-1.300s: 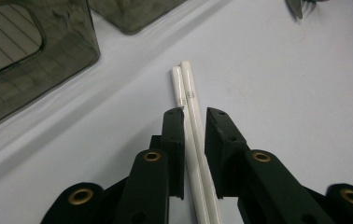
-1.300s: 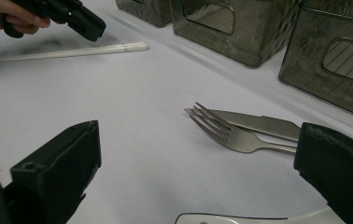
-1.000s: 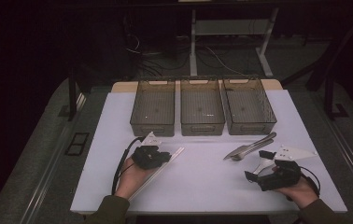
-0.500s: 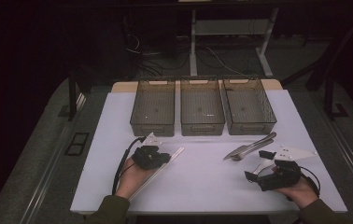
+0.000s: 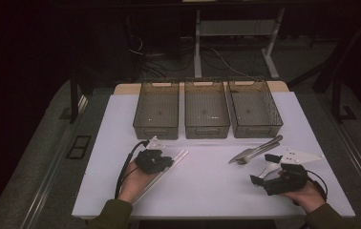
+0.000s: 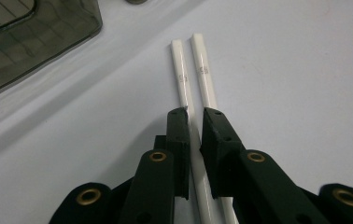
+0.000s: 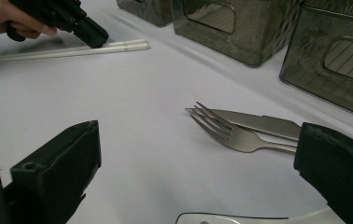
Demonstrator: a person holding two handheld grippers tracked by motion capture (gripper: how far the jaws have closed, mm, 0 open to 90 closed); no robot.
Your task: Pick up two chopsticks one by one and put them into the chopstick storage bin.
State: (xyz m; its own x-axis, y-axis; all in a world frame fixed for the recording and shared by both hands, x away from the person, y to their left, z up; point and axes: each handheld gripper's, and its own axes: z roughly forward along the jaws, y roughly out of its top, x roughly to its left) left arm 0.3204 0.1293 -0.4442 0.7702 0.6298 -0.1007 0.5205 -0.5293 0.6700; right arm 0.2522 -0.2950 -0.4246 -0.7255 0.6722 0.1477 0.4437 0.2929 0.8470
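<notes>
Evidently two slim white chopsticks (image 6: 198, 84), apparently printed.

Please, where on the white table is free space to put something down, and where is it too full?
The widest bare patch of the white table lies in the middle, between the chopsticks at the left tool and the fork. The strip before the three bins is narrow. The right side is crowded: fork, knife, right tool.
</notes>
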